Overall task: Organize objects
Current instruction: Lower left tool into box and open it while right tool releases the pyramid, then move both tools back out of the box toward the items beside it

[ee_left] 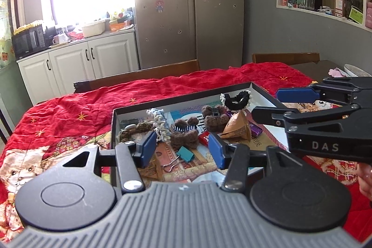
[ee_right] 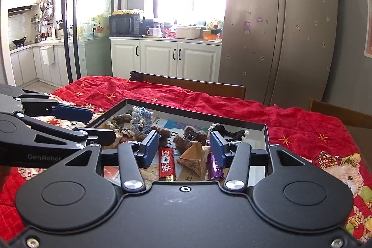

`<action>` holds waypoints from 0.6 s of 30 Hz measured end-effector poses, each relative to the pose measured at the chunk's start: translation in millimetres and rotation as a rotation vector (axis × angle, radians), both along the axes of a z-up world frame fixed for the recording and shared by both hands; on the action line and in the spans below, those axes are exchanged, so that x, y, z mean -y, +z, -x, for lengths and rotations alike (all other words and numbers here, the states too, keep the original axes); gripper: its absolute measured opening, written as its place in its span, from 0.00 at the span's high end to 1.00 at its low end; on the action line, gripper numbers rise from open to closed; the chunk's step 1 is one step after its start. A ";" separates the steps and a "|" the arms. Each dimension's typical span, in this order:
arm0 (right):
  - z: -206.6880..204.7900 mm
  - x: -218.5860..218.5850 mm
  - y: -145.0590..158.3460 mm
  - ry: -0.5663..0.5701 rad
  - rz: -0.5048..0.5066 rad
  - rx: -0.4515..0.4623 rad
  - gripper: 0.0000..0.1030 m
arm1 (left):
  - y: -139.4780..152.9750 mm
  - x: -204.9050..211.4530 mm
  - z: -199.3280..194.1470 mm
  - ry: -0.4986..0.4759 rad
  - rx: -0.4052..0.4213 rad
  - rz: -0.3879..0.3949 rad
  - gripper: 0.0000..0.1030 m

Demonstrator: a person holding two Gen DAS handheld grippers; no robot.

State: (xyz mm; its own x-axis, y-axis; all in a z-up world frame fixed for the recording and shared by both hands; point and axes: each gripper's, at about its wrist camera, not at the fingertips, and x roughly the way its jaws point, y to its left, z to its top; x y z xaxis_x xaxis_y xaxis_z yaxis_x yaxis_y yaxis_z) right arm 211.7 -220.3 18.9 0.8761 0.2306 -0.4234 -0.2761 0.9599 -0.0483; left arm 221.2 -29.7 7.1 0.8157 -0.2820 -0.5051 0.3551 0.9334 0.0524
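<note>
Both tongs hover wide open and empty over the shallow box on the red-clothed tabletop: left tongs above the teal binder clip, right tongs above the red packet and purple lighter. Risk: crowded items snagging, so one grab could drag its neighbours. Each tool's body hides the box's near edge.

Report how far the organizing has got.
Done: nothing visibly sorted; the teal binder clip, brown paper wedge, purple lighter and crocheted pieces lie jumbled in the tray. In hand: nothing; left gripper and right gripper hover open. Left: essentially all sorting.
</note>
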 end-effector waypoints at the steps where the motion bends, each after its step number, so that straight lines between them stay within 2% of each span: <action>1: 3.5 -0.4 2.1 0.001 0.002 0.003 0.54 | 1.7 -1.5 2.5 0.002 0.001 -0.001 0.36; 11: 38.9 -2.4 15.0 0.032 0.007 0.006 0.51 | 12.2 -25.3 25.9 0.027 0.010 0.012 0.30; 18: 57.3 -6.8 5.4 0.060 -0.020 -0.038 0.51 | 1.5 -45.6 37.4 0.036 -0.017 0.022 0.30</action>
State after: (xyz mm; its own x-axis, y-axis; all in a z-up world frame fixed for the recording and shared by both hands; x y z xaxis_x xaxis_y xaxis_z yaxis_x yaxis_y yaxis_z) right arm 154.5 -213.4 24.3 0.8437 0.2909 -0.4512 -0.3342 0.9424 -0.0174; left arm 183.8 15.8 8.6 0.8171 -0.2636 -0.5127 0.3219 0.9464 0.0264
